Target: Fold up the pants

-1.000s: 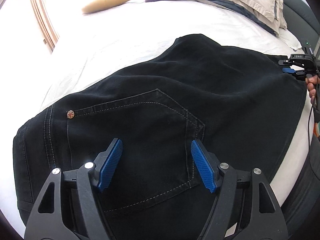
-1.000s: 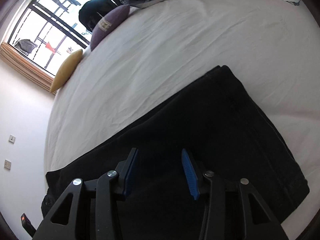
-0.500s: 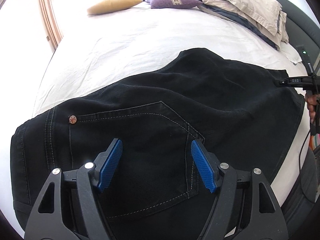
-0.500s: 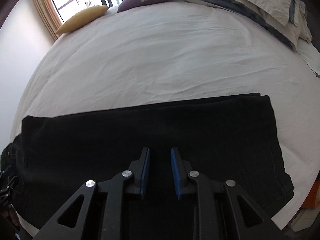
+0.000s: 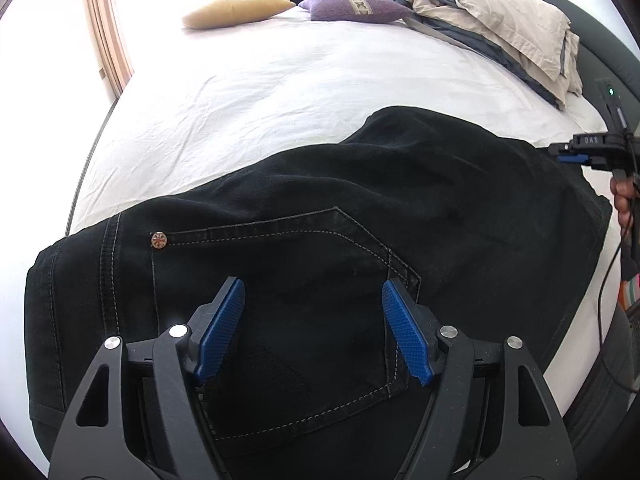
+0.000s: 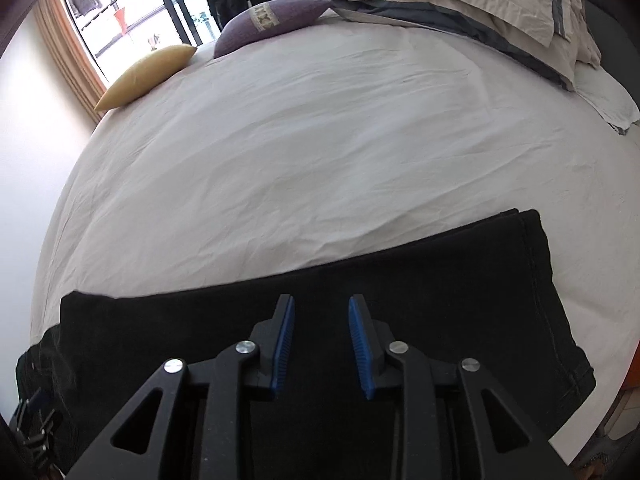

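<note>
One pair of black pants (image 5: 320, 240) lay along the near edge of the bed (image 6: 300, 160). The left gripper (image 5: 312, 332) hung wide open over the back pocket, the right gripper (image 6: 320, 336) partly open, both holding nothing. Two cushions (image 6: 276, 16) sat at the far edge.

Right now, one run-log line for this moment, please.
pants: flat on bed | left gripper: open over back pocket | right gripper: open over legs | fold: not visibly started
</note>
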`<state>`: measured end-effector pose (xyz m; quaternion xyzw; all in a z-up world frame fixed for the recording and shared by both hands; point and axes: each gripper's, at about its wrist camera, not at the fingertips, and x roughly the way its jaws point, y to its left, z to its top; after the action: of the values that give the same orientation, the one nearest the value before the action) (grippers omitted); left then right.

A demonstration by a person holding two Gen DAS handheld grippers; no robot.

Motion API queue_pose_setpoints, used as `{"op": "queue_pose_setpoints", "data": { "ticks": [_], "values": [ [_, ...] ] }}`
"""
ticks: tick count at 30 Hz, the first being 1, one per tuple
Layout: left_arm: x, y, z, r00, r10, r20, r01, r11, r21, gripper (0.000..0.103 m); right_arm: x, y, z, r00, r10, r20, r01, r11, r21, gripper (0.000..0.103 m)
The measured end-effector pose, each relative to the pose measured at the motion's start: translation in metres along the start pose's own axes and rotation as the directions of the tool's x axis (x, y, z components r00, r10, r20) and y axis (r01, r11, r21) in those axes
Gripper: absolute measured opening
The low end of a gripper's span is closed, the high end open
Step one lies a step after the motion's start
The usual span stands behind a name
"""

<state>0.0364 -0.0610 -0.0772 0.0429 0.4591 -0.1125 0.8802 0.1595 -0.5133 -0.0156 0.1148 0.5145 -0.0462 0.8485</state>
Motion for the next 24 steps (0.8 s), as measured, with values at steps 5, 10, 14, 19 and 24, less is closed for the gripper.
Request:
{"op": "queue_pose_setpoints", "data": {
  "ticks": [5, 10, 14, 19, 24],
  "values": [
    [0.018, 0.005, -0.002, 0.999, 0.015, -0.037, -0.014, 1.000, 0.011, 0.070, 0.026, -0.044, 0.003, 0.998, -0.062, 0.030, 0.060, 0.996, 0.063, 0.032],
    [0.012, 0.009, -0.005, 0.999, 0.019, -0.029, -0.019, 1.000, -0.010, 0.070, 0.004, -0.060, 0.020, 0.980, -0.199, 0.023, 0.193, 0.968, 0.158, 0.039],
    [0.004, 0.008, -0.002, 1.000, 0.011, -0.013, -0.011, 1.000, -0.020, 0.070, -0.025, 0.036, 0.008, 0.984, 0.170, 0.049, -0.167, 0.984, -0.056, 0.039],
    [0.003, 0.012, -0.007, 1.000, 0.020, -0.022, -0.020, 1.000, -0.021, 0.070, 0.008, 0.173, -0.011, 0.855, 0.490, -0.171, -0.518, 0.824, -0.229, 0.043],
    [0.004, 0.025, -0.017, 0.999, 0.037, -0.027, -0.039, 0.998, -0.044, 0.070, 0.070, 0.210, 0.009, 0.872, 0.455, -0.181, -0.482, 0.862, -0.158, 0.037]
  ]
}}
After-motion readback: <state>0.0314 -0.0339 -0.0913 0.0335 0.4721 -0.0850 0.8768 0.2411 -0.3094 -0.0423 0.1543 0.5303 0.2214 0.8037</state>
